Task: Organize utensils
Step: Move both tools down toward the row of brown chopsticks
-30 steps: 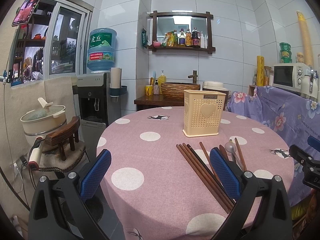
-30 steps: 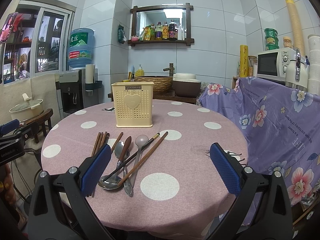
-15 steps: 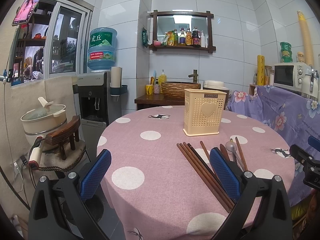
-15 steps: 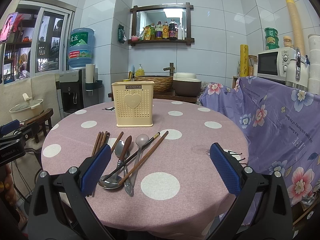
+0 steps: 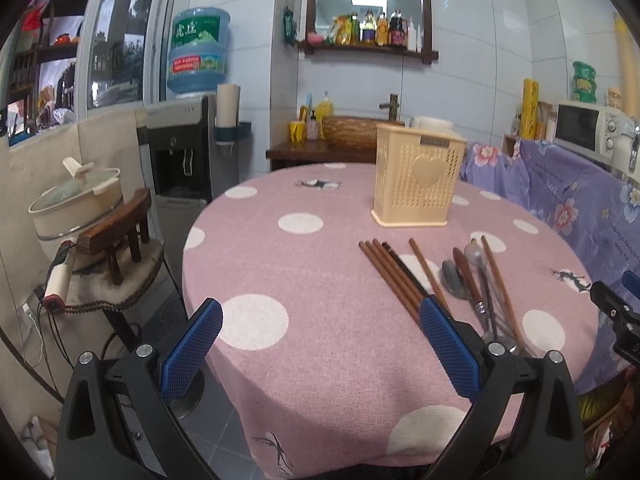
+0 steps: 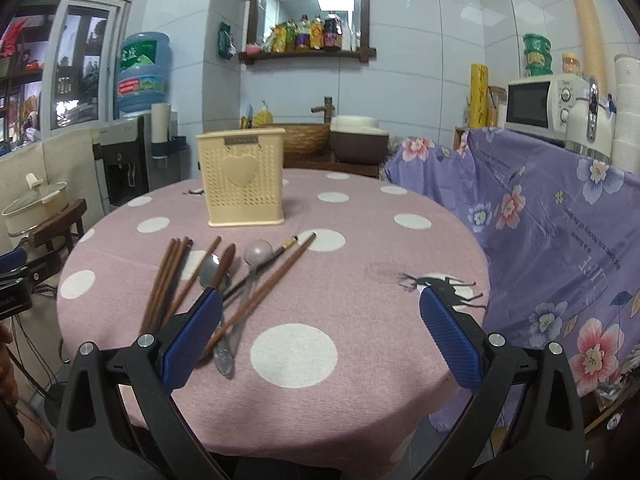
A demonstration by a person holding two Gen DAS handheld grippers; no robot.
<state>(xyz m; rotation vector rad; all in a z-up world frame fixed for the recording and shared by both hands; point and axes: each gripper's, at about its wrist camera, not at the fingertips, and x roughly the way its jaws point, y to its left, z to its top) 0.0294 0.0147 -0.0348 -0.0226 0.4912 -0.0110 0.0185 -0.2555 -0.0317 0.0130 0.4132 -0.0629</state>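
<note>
A cream perforated utensil holder (image 5: 416, 178) with a heart stands upright on the pink polka-dot table (image 5: 304, 268); it also shows in the right wrist view (image 6: 243, 178). In front of it lie brown chopsticks (image 5: 394, 276) (image 6: 168, 276), metal spoons (image 5: 456, 280) (image 6: 212, 270) and a long chopstick (image 6: 272, 284). My left gripper (image 5: 320, 336) is open and empty, above the table's near left edge. My right gripper (image 6: 320, 334) is open and empty, just near of the utensils, its left finger (image 6: 192, 340) over their handles.
A water dispenser (image 5: 188, 152) and a stool with a pot (image 5: 76, 208) stand left of the table. A purple floral cloth (image 6: 560, 232) covers a counter with a microwave (image 6: 536, 106) on the right. A sink shelf stands behind the table.
Both grippers have tilted down and moved slightly forward over the table; the utensils and holder sit higher and nearer in view. Both stay open.
</note>
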